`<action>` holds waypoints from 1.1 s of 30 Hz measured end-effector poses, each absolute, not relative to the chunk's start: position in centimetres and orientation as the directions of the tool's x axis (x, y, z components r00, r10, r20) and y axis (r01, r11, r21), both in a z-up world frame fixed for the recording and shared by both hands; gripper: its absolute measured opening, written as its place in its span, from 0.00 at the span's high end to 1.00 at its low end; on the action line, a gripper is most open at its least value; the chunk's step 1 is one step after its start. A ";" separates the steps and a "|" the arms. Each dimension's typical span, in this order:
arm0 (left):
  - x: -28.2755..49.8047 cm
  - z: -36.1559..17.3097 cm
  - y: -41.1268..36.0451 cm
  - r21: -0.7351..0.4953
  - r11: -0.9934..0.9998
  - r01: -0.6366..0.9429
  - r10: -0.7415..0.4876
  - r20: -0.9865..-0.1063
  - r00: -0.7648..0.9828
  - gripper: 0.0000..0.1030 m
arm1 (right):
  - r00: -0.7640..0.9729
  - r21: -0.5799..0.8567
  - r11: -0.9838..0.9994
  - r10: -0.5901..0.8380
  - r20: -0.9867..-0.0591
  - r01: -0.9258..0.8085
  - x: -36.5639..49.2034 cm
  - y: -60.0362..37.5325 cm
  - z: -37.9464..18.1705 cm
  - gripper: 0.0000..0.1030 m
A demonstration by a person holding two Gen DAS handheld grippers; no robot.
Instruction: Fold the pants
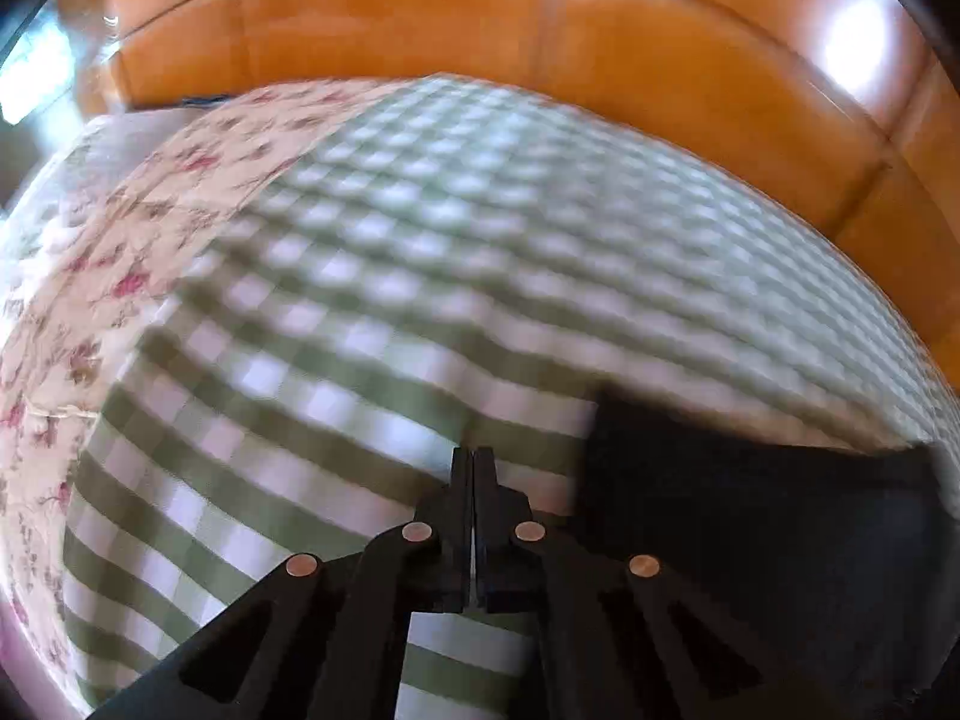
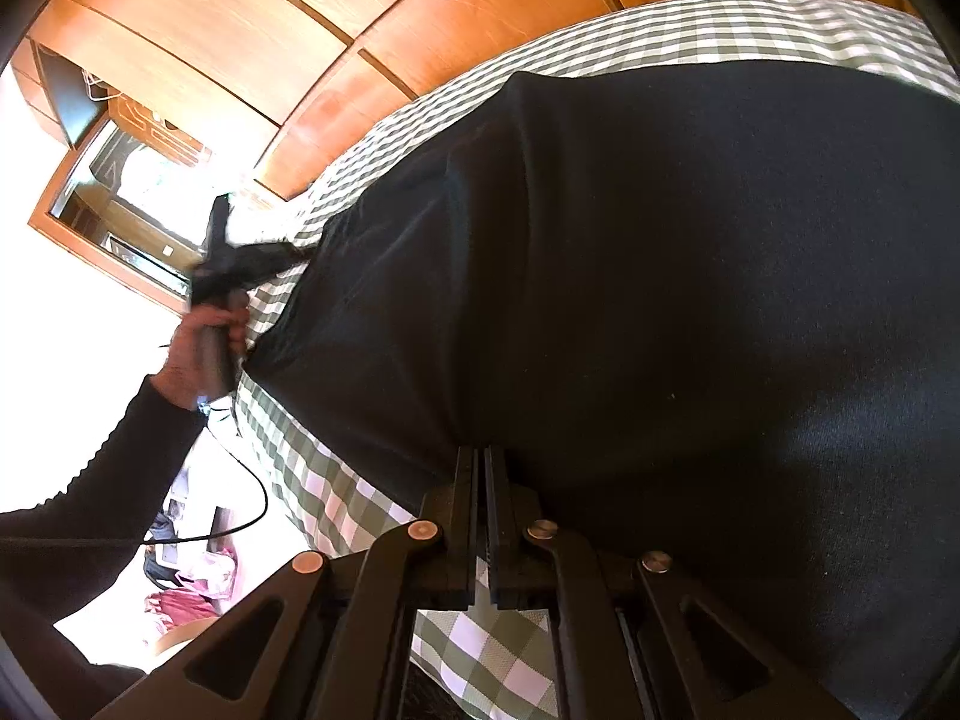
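Ahead of the right gripper [image 2: 480, 450], black pants [image 2: 660, 300] spread over the checked sheet [image 2: 312, 492] — fingers pressed together at the near hem, apparently pinching it. Off left, left gripper [image 1: 473, 450] closed on nothing visible, pants to its right. No finished fold showing — most folding left.

A bed [image 1: 540, 228] fills the foreground, covered in a green-and-white checked sheet [image 2: 690, 30]. A floral-print fabric [image 1: 108, 252] lies along its left edge in the left wrist view. Behind the bed runs glossy orange-brown wooden panelling [image 1: 420, 30] — split by dark seams into large panels, with bright glare patches on it. In the right wrist view a wood-framed window [image 2: 120, 222] glows overexposed, and clutter on the floor [image 2: 186, 576] shows below — too small to identify.
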State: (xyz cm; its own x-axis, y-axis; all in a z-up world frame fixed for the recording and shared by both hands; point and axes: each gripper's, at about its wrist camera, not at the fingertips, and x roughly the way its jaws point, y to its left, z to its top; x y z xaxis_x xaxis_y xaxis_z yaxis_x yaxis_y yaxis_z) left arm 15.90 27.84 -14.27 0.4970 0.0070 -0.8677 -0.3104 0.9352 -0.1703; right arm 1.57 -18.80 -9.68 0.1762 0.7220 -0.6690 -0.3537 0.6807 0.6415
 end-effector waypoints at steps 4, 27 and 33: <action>15.1 -13.1 29.2 -0.224 0.910 -0.349 -0.020 -0.864 0.503 1.00 | 0.183 0.645 0.678 0.726 -0.663 -0.352 1.5 -19.0 -9.8 0.98; 5.4 -11.1 10.7 -0.196 0.979 -0.057 -0.131 -0.818 0.560 0.75 | 0.711 0.768 0.583 0.419 -0.564 0.265 -5.9 -47.0 -7.7 0.53; 5.5 -11.3 10.8 -0.219 0.971 -0.097 -0.132 -0.827 0.547 0.74 | 0.792 0.765 0.401 0.141 -0.595 0.503 -12.3 -57.9 -10.7 0.51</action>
